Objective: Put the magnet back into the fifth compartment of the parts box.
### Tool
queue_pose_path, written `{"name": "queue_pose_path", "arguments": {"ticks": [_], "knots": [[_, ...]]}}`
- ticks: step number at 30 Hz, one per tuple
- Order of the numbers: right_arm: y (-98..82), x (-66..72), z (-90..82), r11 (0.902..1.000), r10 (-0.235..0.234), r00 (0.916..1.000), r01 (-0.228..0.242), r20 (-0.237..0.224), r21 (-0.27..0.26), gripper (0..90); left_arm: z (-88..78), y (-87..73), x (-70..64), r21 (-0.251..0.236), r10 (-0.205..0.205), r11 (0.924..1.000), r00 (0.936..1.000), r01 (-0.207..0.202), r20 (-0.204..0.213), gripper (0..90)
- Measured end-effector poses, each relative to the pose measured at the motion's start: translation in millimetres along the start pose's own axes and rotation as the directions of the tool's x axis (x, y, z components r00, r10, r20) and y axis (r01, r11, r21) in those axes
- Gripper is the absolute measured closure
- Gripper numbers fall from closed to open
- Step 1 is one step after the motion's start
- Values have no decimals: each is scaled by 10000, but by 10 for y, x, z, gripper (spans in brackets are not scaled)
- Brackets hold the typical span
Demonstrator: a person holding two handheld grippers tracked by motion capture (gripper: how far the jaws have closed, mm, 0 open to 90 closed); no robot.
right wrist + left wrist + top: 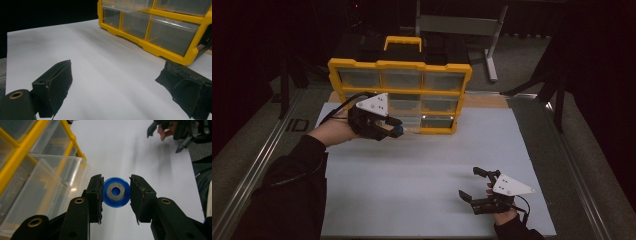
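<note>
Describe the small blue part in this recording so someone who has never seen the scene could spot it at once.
Start at the yellow organiser with clear drawers standing at the far edge of the white table. Just in front of its lower drawers, the left gripper is shut on the blue part. It is a round blue ring with a grey metal washer face and a centre hole, the one blue item around.

Left gripper (393, 131) is held raised, jaws clamped shut; right gripper (473, 185) is rested low, jaws spread wide.

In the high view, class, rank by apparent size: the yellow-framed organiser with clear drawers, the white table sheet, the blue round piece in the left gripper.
1. White table sheet
2. Yellow-framed organiser
3. Blue round piece, gripped by the left gripper
</note>
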State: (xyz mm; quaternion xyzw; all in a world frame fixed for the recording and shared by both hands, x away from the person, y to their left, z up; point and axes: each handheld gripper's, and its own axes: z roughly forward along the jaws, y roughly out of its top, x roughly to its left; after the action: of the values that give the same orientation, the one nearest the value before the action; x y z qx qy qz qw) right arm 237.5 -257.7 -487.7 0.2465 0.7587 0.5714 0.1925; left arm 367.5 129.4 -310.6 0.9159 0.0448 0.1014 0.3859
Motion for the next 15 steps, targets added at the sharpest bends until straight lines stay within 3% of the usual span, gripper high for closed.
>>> {"name": "queue_pose_path", "arguments": {"ticks": [9, 15], "knots": [[-8, -4, 3, 10000, 51, 10000, -51, -18, 11, 98, -76, 70, 251, -269, -350, 9990, 9990, 343, -266, 625], [-11, -4, 9, 10000, 59, 10000, -59, -51, 11, 98, -97, 89, 433, -785, -809, 9939, 9955, 769, -490, 625]]}}
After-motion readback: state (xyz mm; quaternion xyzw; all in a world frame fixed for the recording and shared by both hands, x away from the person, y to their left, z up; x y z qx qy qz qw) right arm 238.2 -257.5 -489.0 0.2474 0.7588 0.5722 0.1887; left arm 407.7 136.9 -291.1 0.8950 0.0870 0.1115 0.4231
